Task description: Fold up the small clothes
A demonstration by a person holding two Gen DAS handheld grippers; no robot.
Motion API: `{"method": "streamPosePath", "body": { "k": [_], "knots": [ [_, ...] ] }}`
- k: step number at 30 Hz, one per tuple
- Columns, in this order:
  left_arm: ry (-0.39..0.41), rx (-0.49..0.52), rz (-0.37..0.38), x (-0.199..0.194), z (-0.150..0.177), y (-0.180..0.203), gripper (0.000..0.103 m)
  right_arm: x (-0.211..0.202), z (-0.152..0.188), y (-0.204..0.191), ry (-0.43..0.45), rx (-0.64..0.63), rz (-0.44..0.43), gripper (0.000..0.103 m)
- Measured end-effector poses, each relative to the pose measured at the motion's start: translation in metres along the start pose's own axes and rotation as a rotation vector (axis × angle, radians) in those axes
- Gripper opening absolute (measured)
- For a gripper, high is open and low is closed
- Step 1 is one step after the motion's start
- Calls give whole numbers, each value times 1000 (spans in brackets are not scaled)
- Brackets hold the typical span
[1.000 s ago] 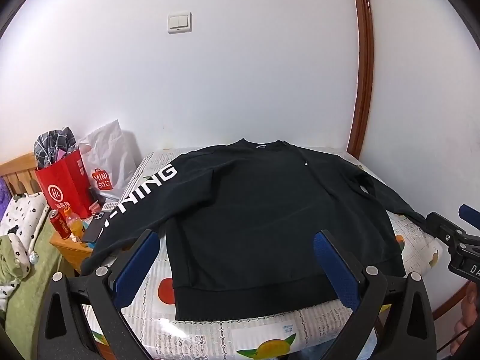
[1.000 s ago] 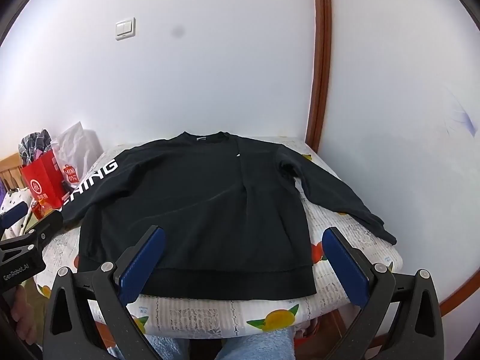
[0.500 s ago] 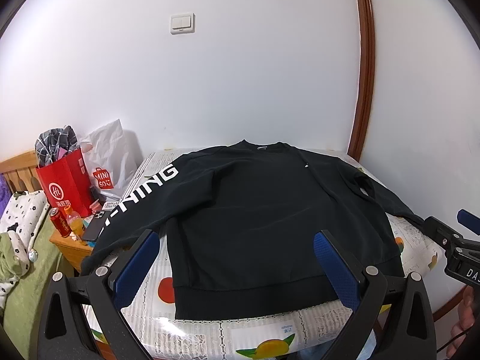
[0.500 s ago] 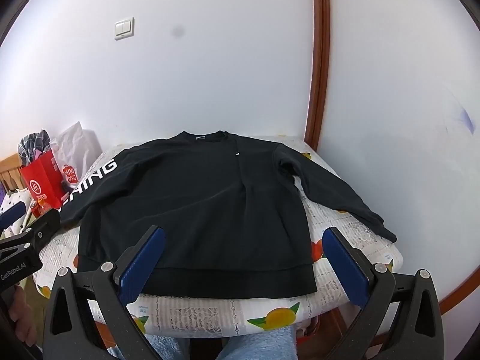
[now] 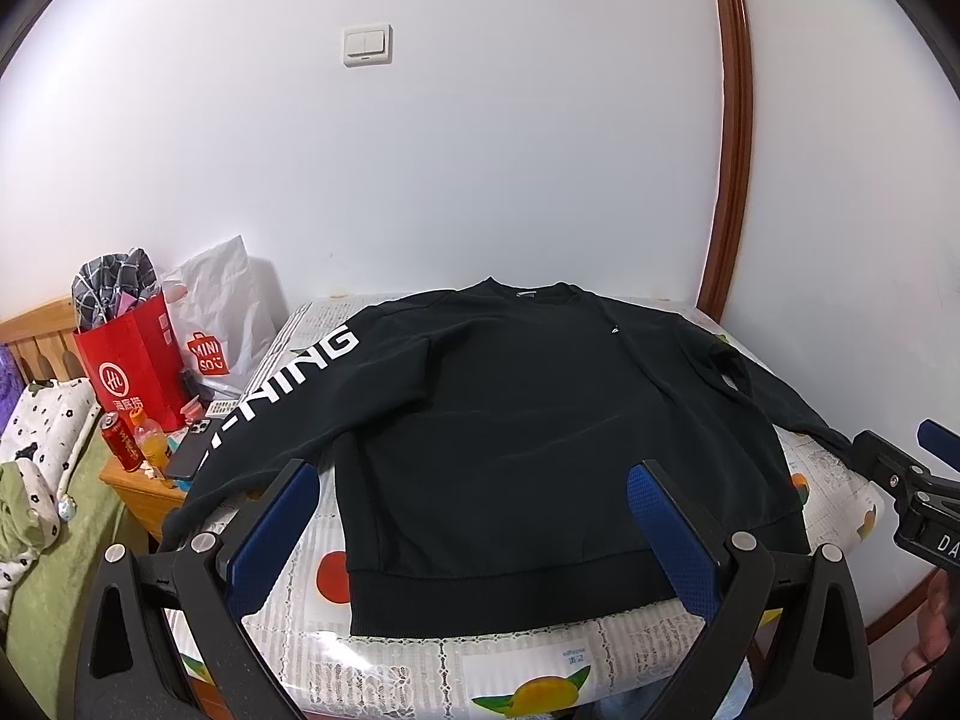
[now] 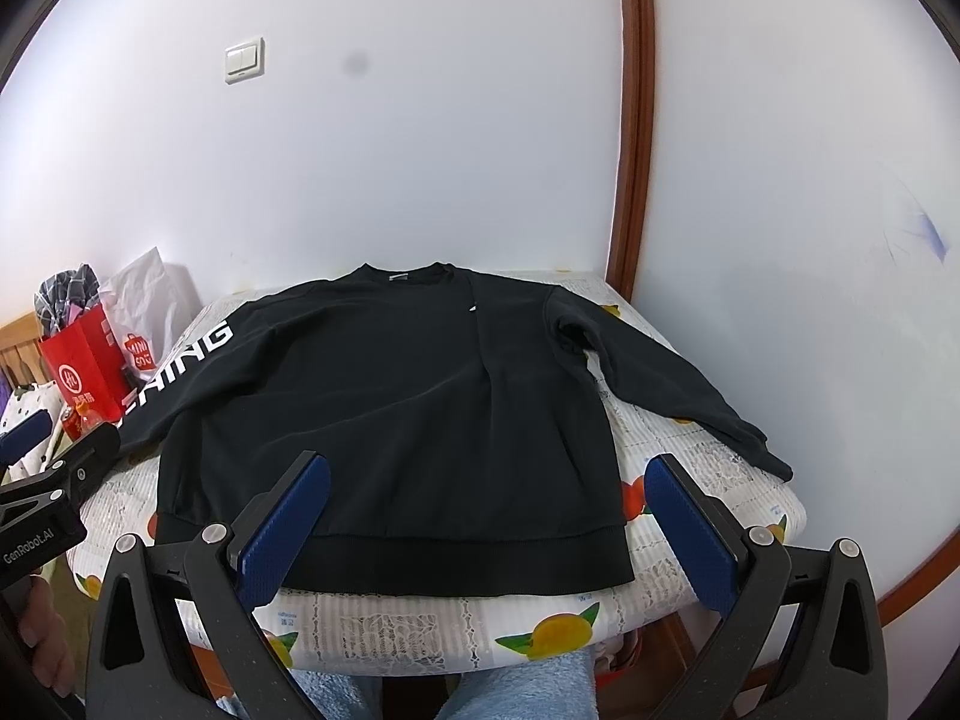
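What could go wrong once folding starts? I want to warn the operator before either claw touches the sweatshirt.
The lettered sleeve hangs past the table edge above a phone, can and bottle; pulling it in might sweep them. The other sleeve's cuff also overhangs and may slip off. Both the left claw and right claw are open, holding nothing.

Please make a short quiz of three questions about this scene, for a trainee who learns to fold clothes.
1. True or false: the black long-sleeved sweatshirt lies spread flat on the fruit-print tablecloth.
2. Which sleeve carries white lettering: A the person's left, B the person's right?
3. Fill in: the blue-padded fingers of the right gripper and the left gripper are ____.

Key: 1 true. 2 A. 3 open, holding nothing.
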State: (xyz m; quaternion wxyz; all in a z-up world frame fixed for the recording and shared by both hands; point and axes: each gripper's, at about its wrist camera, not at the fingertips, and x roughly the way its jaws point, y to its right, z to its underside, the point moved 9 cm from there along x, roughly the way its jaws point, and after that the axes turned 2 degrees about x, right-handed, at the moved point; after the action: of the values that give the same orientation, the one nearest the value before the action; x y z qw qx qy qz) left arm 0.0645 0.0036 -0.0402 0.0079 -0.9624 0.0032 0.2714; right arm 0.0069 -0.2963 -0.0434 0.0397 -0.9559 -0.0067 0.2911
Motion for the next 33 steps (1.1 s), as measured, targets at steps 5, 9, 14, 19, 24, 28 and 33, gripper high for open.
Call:
{"method": "streamPosePath", "body": {
  "k": [5, 9, 14, 19, 24, 28, 33],
  "knots": [
    [1, 2, 0, 0, 1, 0, 103, 0, 0, 0, 0, 1, 0, 103],
    [1, 1, 2, 0, 1, -1, 103, 0, -1, 0, 2, 2, 2, 103],
    [2, -1, -3, 0, 2, -2, 103, -2, -1, 0, 4, 3, 9, 103],
    [0, -1, -3, 0, 2, -2, 103, -3, -1, 1, 6, 3, 11, 103],
    [2, -1, -3, 0, 3, -2, 103, -3, 0, 1, 7, 4, 11, 103],
    [1, -1, -5, 0, 4, -2, 103, -3, -1, 1, 7, 4, 12, 103],
    [4, -1, -6, 0, 4, -3, 103, -3, 0, 3, 9, 6, 13, 103]
  ]
}}
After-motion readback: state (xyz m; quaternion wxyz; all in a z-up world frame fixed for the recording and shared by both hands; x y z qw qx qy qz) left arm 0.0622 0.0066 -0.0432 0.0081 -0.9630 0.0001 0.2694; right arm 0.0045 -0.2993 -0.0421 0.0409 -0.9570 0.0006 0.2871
